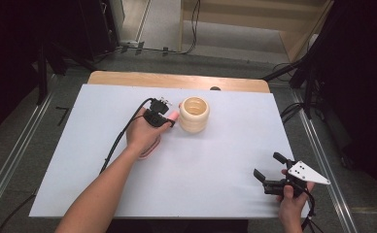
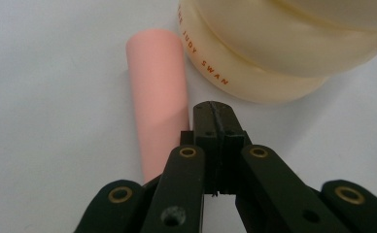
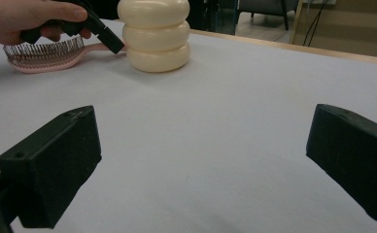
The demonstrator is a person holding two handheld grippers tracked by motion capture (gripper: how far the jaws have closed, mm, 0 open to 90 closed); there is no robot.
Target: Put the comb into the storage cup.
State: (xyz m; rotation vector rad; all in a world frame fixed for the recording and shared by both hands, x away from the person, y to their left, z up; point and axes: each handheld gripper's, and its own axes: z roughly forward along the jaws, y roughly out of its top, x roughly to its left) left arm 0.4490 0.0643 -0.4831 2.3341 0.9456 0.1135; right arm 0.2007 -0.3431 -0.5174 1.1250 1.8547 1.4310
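Observation:
A pink hairbrush (image 3: 43,56) lies on the white table, bristles up, its handle (image 2: 160,97) pointing at a cream ribbed container (image 1: 194,114) that stands upright. My left gripper (image 2: 214,114) is shut with nothing between its jaws. Its tips sit just right of the handle and close to the container's base (image 2: 274,48). In the high view the left gripper (image 1: 169,121) is held over the brush, and the hand hides most of the brush head. My right gripper (image 1: 269,166) rests near the front right of the table, open and empty, with its jaws (image 3: 201,165) facing the container (image 3: 155,36).
A white sheet (image 1: 215,160) covers the wooden table, whose far edge (image 1: 177,80) shows bare wood. The left gripper's cable (image 1: 123,133) trails back along the forearm. Dark stands and cables surround the table on the floor.

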